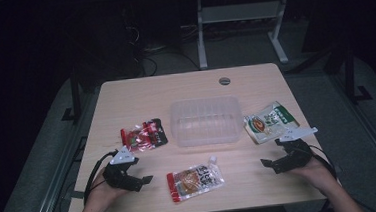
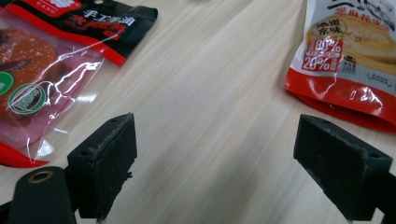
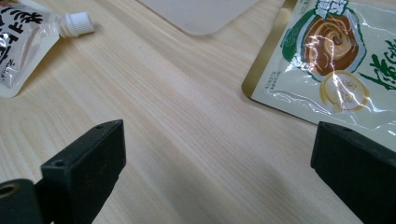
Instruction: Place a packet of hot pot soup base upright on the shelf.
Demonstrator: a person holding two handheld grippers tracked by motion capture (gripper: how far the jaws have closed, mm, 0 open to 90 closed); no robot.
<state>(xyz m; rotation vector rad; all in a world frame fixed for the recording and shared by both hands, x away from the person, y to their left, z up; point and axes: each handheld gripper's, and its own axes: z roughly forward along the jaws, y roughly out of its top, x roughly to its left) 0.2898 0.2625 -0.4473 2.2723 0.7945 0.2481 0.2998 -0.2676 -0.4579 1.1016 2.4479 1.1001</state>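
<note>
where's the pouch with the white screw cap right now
In the high view the spouted pouch lies flat near the table's front edge, between the two grippers, in front of the clear plastic tub.

A light wooden table (image 1: 130,97) carries a clear plastic container (image 1: 206,121) near its middle. A red-and-black snack packet (image 1: 144,135) lies toward the left edge and a green-and-white sauce packet (image 1: 270,122) toward the right edge. A red-and-white spouted pouch (image 1: 195,181) lies by the near edge.
</note>
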